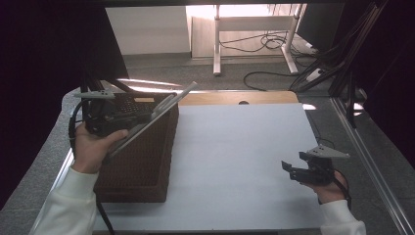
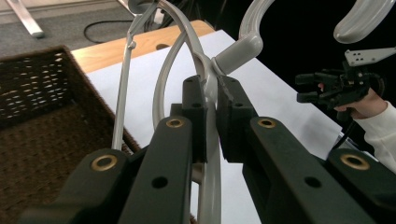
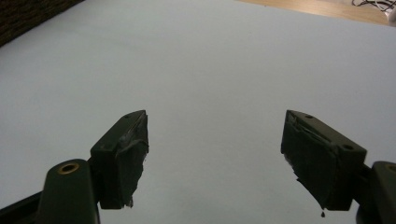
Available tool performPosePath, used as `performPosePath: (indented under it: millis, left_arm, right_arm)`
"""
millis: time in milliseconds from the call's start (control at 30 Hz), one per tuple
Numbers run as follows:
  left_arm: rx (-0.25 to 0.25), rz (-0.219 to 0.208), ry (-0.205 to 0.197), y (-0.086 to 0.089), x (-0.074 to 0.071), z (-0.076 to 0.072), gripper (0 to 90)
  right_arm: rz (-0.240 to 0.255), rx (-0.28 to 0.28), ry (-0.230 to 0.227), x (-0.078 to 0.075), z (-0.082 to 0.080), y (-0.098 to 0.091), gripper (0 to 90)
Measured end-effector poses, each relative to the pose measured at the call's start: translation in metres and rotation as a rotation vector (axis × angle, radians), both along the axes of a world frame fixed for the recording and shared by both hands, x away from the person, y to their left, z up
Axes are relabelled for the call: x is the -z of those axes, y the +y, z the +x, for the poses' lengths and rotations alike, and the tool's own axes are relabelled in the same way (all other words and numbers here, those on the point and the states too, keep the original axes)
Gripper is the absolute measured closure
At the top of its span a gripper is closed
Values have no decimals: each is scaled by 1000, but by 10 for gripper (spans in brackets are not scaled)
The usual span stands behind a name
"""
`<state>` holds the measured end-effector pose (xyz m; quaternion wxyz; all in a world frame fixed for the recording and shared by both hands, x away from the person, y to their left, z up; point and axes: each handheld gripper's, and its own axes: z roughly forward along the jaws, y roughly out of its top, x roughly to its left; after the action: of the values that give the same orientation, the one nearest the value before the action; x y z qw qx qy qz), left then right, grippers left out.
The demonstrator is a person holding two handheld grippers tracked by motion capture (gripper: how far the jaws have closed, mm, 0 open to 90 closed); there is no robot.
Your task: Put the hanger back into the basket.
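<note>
Left gripper view — left hand-held gripper [image 2: 211, 119] clamps hanger [image 2: 187, 51].

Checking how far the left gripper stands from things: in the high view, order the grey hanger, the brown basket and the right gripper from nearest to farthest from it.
1. grey hanger, clamped in the left gripper.
2. brown basket, directly below it, at the table's left.
3. right gripper, across the white sheet, at right.

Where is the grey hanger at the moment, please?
In the high view, the grey hanger is at the left, clamped in the left gripper and held slanting above the brown woven basket.
</note>
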<state>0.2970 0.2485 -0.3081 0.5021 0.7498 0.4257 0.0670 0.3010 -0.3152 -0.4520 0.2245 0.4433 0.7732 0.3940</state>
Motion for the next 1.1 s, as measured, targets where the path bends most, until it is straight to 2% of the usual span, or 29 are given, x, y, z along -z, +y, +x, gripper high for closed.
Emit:
performPosePath:
  millis: [300, 567, 833, 1100]
  left_arm:
    - [-29, -10, 2, 29, 7, -3, 833]
    - [-39, -22, 23, 52, 21, -2, 834]
    - [-35, -10, 27, 62, 32, 6, 833]
    - [-44, -23, 39, 70, 44, 12, 833]
  right_arm:
    - [-6, -1, 1, 0, -1, 1, 240]
    - [-8, 3, 4, 1, -1, 0, 239]
    - [-11, 2, 7, 2, -1, 2, 239]
    - [-14, 5, 7, 2, -1, 0, 239]
